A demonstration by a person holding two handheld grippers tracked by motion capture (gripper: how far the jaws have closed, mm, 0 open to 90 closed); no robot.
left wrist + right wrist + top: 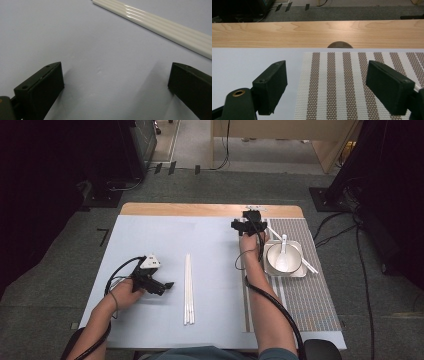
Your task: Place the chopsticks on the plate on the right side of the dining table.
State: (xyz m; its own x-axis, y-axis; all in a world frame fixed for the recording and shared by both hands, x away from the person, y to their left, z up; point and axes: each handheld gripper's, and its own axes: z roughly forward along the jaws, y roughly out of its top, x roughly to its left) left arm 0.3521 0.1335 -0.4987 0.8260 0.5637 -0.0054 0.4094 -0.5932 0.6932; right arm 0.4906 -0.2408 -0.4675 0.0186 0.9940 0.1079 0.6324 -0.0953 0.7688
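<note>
Chopsticks (188,289) lie bundled just right of your left gripper (169,284); both grippers wide open, empty. Risk: shallow pinch scatters sticks, rolling apart. Right gripper (241,226) idles near bowl (284,259).

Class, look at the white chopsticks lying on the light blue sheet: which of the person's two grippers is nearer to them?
Left. The left gripper sits open just left of the white chopsticks; the right gripper, also open, is at the table's far side by the striped placemat.

Overhead forward-down view; two low, close tongs-mounted views across the table (165,240).
</note>
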